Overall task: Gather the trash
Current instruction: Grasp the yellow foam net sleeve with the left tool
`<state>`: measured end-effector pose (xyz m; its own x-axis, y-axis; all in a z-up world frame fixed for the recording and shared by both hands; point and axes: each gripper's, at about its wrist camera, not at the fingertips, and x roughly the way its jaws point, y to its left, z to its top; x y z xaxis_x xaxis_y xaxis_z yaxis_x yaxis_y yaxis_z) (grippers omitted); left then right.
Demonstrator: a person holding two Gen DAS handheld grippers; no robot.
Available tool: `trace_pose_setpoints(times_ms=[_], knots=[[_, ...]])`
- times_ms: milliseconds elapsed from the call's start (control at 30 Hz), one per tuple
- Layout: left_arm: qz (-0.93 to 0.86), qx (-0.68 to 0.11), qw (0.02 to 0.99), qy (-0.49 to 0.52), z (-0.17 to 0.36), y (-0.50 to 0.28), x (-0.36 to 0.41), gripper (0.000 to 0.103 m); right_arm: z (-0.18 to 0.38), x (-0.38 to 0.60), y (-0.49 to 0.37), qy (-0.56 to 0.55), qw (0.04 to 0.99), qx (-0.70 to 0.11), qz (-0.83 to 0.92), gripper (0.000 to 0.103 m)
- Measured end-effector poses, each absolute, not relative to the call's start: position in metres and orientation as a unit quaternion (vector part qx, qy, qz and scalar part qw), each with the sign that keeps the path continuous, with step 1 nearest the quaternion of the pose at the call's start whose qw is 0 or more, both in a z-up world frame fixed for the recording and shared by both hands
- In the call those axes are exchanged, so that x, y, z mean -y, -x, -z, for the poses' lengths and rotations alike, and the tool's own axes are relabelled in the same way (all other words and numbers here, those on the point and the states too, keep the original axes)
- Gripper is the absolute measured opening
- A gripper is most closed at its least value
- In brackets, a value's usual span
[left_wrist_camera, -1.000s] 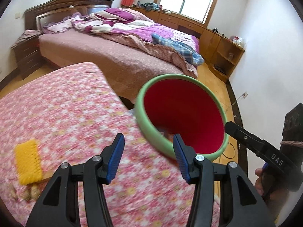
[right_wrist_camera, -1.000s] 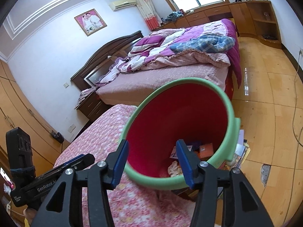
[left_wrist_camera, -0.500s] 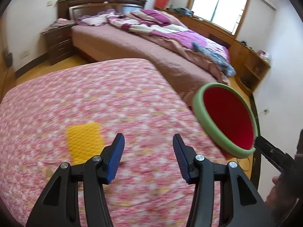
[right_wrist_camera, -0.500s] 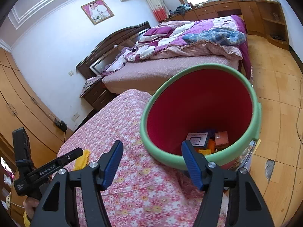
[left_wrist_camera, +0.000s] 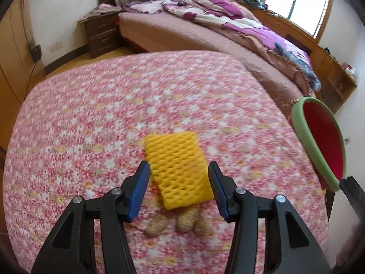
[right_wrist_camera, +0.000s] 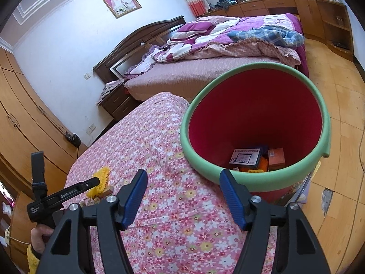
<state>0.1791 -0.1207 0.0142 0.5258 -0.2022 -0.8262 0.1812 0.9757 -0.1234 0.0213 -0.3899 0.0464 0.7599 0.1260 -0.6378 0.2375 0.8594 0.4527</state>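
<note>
Straddling yellow foam fruit net (left_wrist_camera: 176, 169) with left gripper (left_wrist_camera: 179, 180) half open, nothing pinched yet; right gripper (right_wrist_camera: 183, 197) wide, empty, near red bin (right_wrist_camera: 256, 123), apparently awaiting drop.

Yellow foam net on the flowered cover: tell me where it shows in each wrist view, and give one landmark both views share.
Left wrist: the yellow foam net lies at centre on the flowered cover, just ahead of the left gripper.
Right wrist: it shows small at lower left, partly hidden behind the left gripper's finger.
Shared landmark: the red bin with the green rim.
</note>
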Motion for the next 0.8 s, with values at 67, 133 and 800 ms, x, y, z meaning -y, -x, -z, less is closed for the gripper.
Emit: trace_pose_setpoints(times_ms=[67,133,800], knots=[[0.108,-0.481,0.87,0.019,-0.009,-0.183,0.119,0.054,-0.045,0.389,-0.022,-0.263,0.9,-0.347,0.031,0.069],[0.105,-0.485,0.868,0.031,-0.003,-0.186,0.116,0.055,-0.043,0.388,-0.023,-0.263,0.899,-0.35,0.031,0.069],[0.166,-0.453,0.87,0.097,-0.01,-0.171,0.118,0.021,-0.046,0.361,-0.024,-0.247,0.9,-0.359,0.007,0.069]])
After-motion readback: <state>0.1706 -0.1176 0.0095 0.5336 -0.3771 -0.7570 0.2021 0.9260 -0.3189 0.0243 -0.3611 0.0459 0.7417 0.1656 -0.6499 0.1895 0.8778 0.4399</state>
